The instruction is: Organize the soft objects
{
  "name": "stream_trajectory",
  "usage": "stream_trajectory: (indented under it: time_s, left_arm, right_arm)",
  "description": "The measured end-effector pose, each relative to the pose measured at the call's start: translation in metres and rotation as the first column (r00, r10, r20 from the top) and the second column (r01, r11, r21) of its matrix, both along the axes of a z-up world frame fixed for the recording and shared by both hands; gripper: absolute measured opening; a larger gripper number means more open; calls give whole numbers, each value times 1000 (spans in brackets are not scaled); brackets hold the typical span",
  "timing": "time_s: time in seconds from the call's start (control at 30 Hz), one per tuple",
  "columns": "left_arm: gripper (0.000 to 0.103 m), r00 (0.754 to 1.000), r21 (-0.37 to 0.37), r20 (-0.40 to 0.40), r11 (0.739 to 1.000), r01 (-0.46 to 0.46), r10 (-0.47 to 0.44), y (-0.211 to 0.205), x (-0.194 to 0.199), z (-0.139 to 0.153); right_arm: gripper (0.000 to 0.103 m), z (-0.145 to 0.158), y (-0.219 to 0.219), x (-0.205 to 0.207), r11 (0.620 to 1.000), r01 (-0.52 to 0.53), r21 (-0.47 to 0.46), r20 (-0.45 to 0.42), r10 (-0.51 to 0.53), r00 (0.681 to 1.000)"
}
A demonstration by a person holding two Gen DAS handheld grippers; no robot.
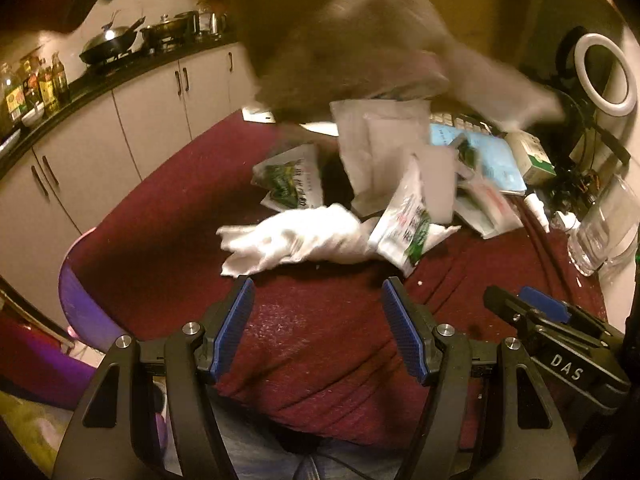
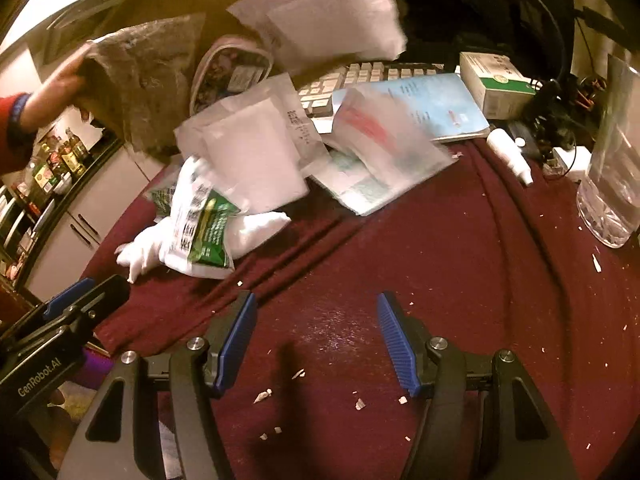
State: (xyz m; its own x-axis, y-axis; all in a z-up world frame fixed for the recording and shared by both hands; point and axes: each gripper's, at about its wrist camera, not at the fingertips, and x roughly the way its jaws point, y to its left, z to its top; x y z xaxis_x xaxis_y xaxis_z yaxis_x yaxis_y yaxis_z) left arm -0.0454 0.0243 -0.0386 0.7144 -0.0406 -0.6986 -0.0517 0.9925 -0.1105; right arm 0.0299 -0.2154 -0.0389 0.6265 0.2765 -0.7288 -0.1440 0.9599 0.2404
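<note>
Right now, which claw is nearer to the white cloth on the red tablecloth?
Left. The left claw is open right in front of the white cloth, its tips close to the cloth's edge. The right claw is open farther to the side, with the cloth up to its left.

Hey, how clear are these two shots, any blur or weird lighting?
Left wrist view: warm dim light, the grey bag and falling white packets smeared by motion; fisheye bends the cabinets. Right wrist view: sharper maroon cloth, blurred packets, glare off the glass.
</note>
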Motion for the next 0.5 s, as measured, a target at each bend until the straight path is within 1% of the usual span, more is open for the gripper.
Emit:
stream_trajectory:
  time_s: [0.07,0.1,0.27,0.37,0.5]
  left_arm:
    - [67,1000,-23,2,1000,-7,7,9,-6,0]
    - [67,1000,-31,2,999,-10,10,9,-2,3]
    - [67,1000,-91,-1,996,-13,13,34,-8,6]
    - [67,1000,-83,-11,996,-8,7,28,-2,9]
    - [67,999,-116,-26,993,35,-38,3,21,17]
  right_arm:
    - [62,0,4,-4,1000,-7,-8,7,7,1000]
    - [62,2,8,-5,1000,-13,-8,11,13,1000]
    - [62,8,14,-3,999,-43,20,43,42,998]
    - [62,13,16,0,996,-76,39,67,73,995]
    - [62,20,20,-1,990,-122,63,99,115,988]
